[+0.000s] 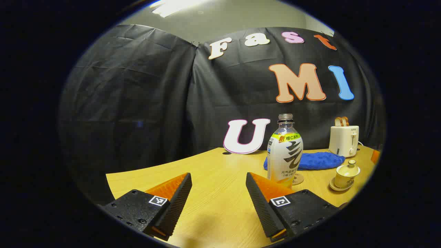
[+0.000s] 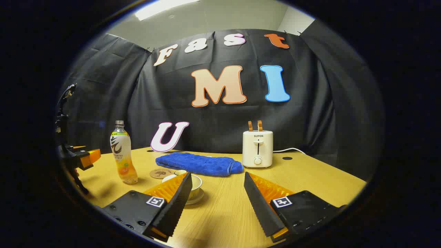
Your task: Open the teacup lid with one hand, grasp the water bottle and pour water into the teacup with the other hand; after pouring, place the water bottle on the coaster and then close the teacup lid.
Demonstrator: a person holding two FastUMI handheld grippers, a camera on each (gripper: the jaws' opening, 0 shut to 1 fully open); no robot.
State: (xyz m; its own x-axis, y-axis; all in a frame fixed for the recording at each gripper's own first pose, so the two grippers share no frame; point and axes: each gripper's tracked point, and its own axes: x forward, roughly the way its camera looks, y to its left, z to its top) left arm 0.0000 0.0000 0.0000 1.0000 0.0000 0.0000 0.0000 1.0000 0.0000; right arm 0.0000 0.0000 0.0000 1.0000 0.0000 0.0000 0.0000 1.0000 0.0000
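Note:
A clear, uncapped water bottle with a white and yellow label stands upright on the wooden table, just ahead of my open left gripper and off its right finger. Behind the bottle lies a round coaster. Farther right, the cream teacup sits on its saucer with the lid on. My right gripper is open above the table with nothing between its fingers; its left finger partly hides the teacup. The bottle and coaster stand to the left, with the left gripper beyond them.
A folded blue towel lies behind the cup and coaster. A white toaster holding toast stands at the back, its cord running right. The table edge curves away on the right.

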